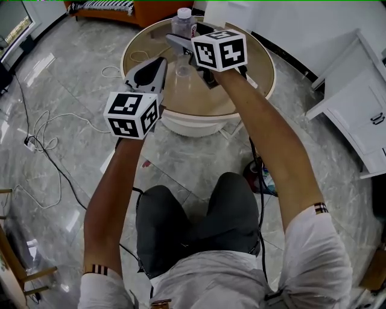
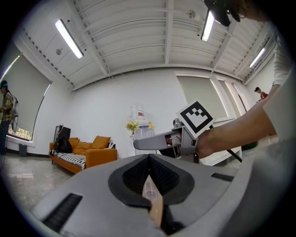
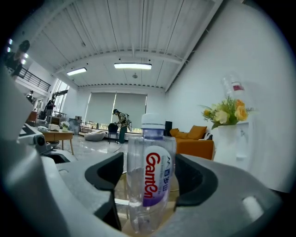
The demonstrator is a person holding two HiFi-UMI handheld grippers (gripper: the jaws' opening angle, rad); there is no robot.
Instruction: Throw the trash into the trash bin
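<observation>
A clear plastic water bottle (image 1: 183, 22) with a white cap and a purple label stands upright at the far side of the round glass-topped table (image 1: 253, 84). My right gripper (image 1: 180, 43) reaches over the table to it. In the right gripper view the bottle (image 3: 150, 176) stands between the spread jaws of the right gripper (image 3: 150, 185), and the pads do not touch it. My left gripper (image 1: 160, 61) hovers at the table's near left edge, jaws together at the tips and empty (image 2: 149, 159). A small clear cup-like thing (image 1: 183, 67) sits on the table between the grippers.
An orange sofa (image 1: 120, 8) stands beyond the table. A white cabinet (image 1: 356, 108) is at the right. Cables (image 1: 42, 130) trail over the marble floor at the left. A dark red object (image 1: 258, 176) lies on the floor by the person's right knee.
</observation>
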